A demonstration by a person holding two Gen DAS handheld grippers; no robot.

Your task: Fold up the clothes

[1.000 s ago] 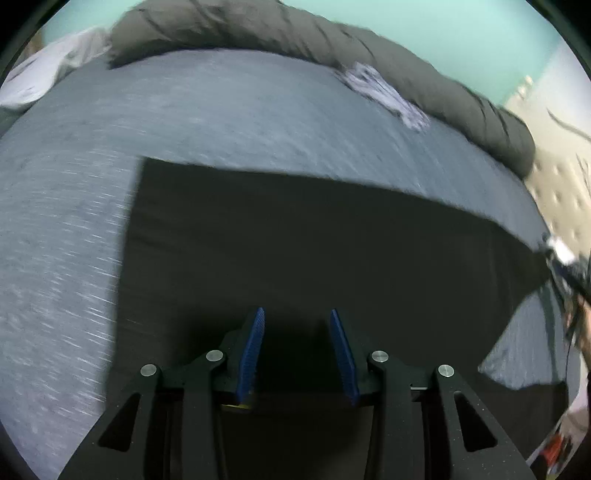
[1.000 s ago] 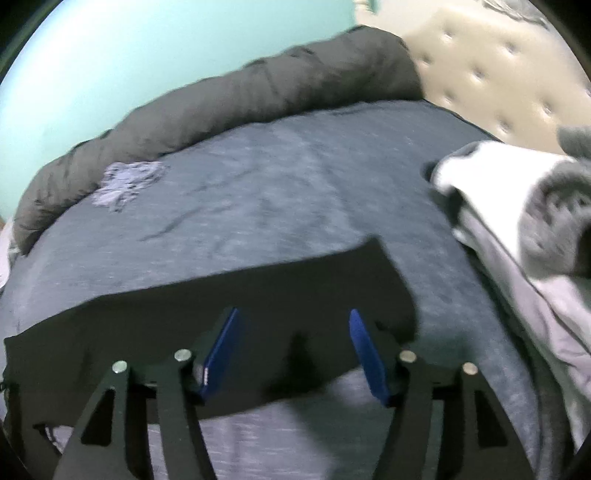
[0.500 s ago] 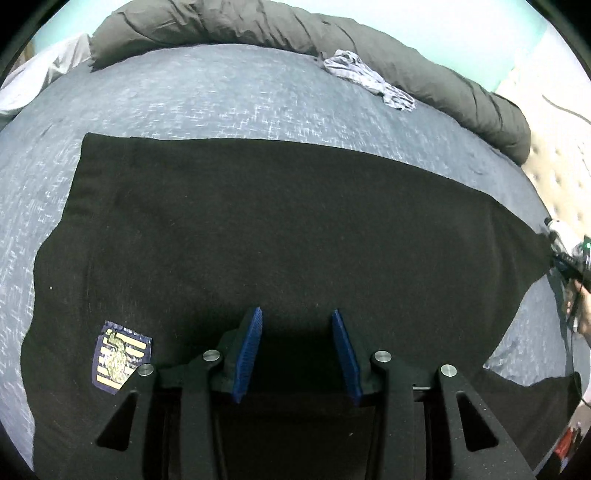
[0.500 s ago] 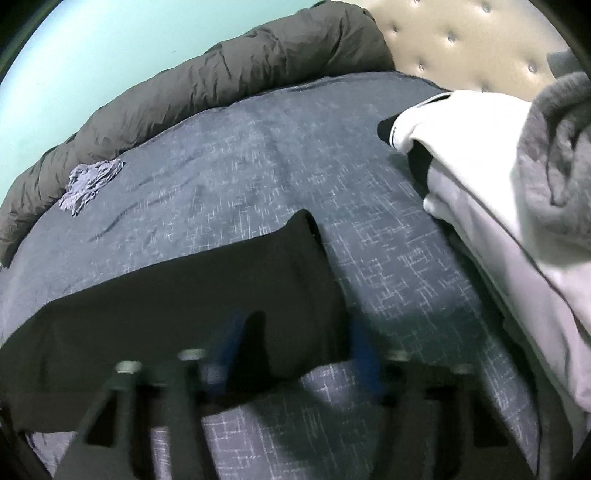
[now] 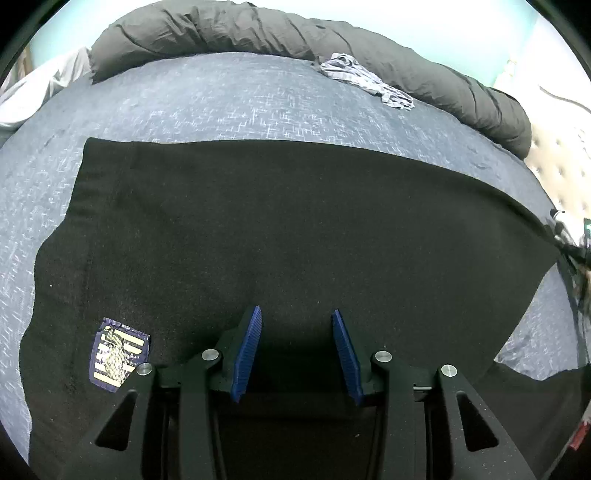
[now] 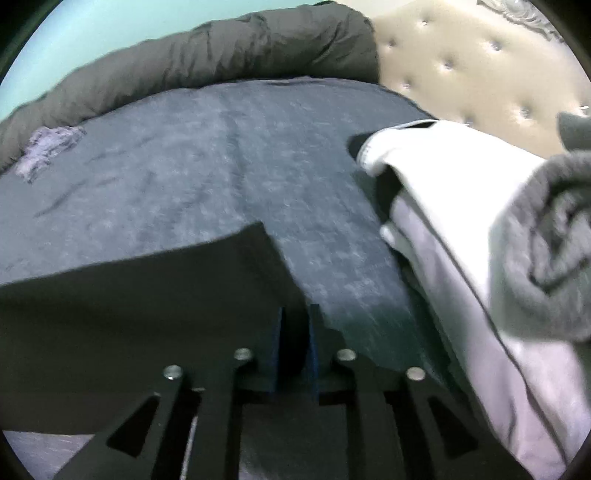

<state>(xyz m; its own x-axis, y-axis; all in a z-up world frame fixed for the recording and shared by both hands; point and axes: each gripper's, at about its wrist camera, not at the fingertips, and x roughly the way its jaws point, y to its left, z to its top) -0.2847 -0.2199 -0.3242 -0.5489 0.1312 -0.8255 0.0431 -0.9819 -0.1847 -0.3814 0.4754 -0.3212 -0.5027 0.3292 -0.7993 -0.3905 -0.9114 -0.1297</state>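
A flat black fabric garment (image 5: 295,229) is spread on the blue-grey bedcover (image 5: 221,107); its corner is being clamped by the closing right gripper (image 6: 294,343), while the left gripper (image 5: 297,332) is held released above it

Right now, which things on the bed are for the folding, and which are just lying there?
For the folding:
- black garment
- left tongs, jaws apart over it
- right tongs, closing on its edge

Just lying there:
- rolled grey duvet
- small crumpled cloth
- pile of pale clothes
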